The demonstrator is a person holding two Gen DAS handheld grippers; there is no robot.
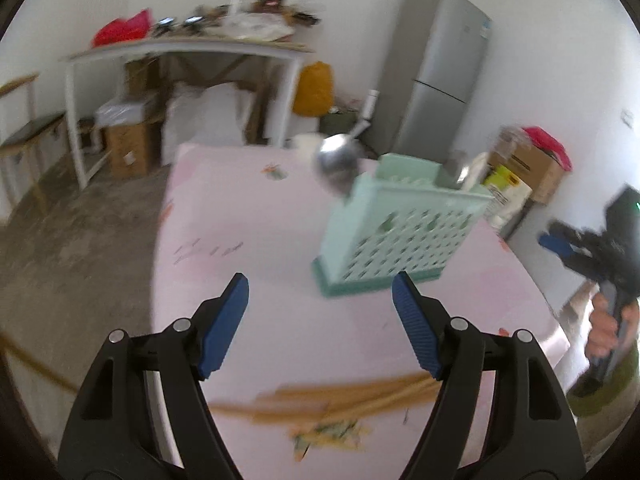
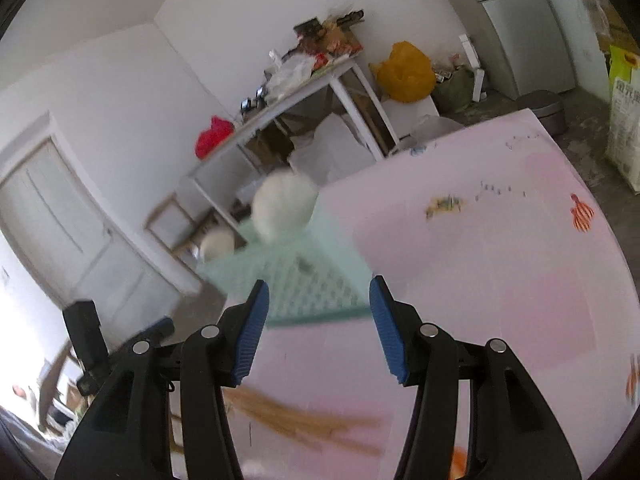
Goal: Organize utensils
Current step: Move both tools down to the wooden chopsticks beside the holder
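A mint green perforated utensil holder (image 1: 396, 228) stands on the pink table (image 1: 248, 208). A metal ladle (image 1: 338, 160) and another metal utensil (image 1: 452, 170) stick out of it. Several wooden chopsticks (image 1: 340, 398) lie loose on the table near its front edge. My left gripper (image 1: 320, 328) is open and empty above the chopsticks. My right gripper (image 2: 316, 328) is open and empty, just in front of the holder (image 2: 304, 276), with the chopsticks (image 2: 304, 420) below it. White spoon heads (image 2: 284, 204) rise from the holder. The right gripper also shows in the left wrist view (image 1: 588, 252).
A cluttered white shelf table (image 1: 184, 52), cardboard boxes (image 1: 128, 148) and a grey fridge (image 1: 436, 72) stand behind the table. A yellow bag (image 1: 314, 88) sits by the fridge. A white door (image 2: 68, 220) is at the left. Both views are motion blurred.
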